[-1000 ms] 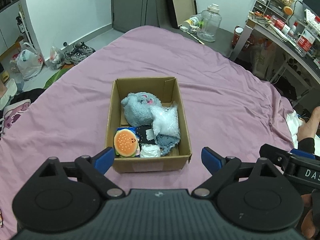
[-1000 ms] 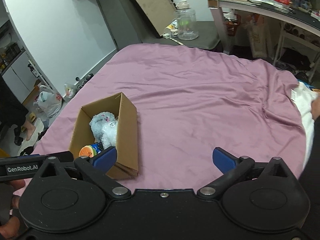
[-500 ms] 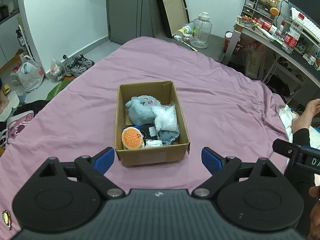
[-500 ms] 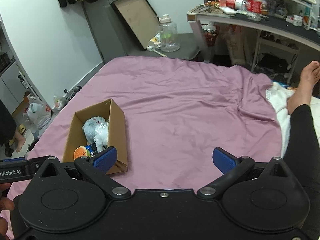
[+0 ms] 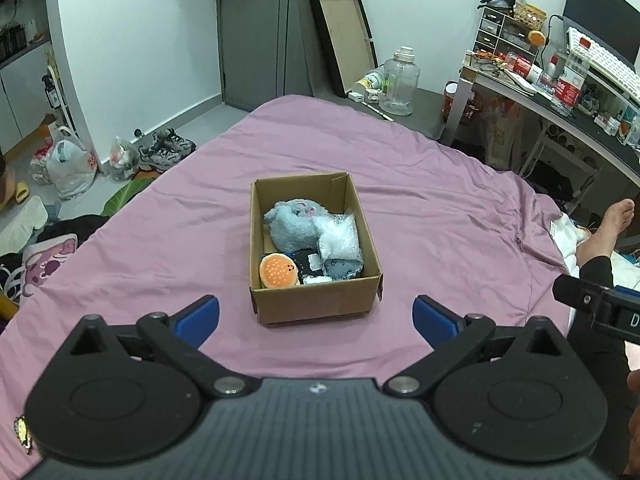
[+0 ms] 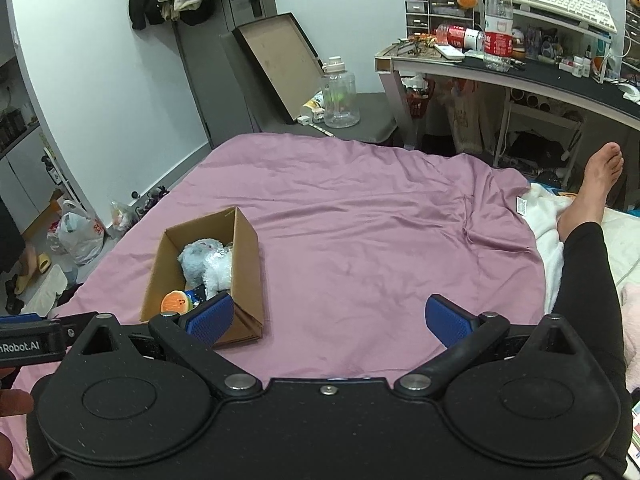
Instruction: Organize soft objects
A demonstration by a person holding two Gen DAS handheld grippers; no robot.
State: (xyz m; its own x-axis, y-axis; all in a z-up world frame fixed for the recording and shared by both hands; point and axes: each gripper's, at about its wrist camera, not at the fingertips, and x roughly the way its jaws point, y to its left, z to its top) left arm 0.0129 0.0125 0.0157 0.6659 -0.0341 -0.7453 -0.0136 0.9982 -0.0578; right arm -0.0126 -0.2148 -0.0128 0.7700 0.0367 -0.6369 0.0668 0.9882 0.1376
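Left gripper (image 5: 316,318): spread wide, empty.
Right gripper (image 6: 328,316): likewise released, empty.
Cardboard box (image 5: 316,304): frame centre on the pink bedsheet (image 5: 440,232).
Contents: grey plush toy (image 5: 294,222), burger plush (image 5: 278,270), perhaps a bagged white toy (image 5: 340,238).

Walls: plain white (image 5: 152,32), upper left.
Door: grey (image 5: 256,32), top centre.
Floor: grey (image 5: 200,120), shoes (image 5: 166,152) and plastic bags (image 5: 72,164) at left.
Bed: purple sheet (image 6: 380,240), centre.
Desk: cluttered (image 6: 540,72), upper right.

Home bedroom: bed (image 6: 360,240) in purple sheet, cluttered desk (image 6: 520,68) (keyboard, bottles).
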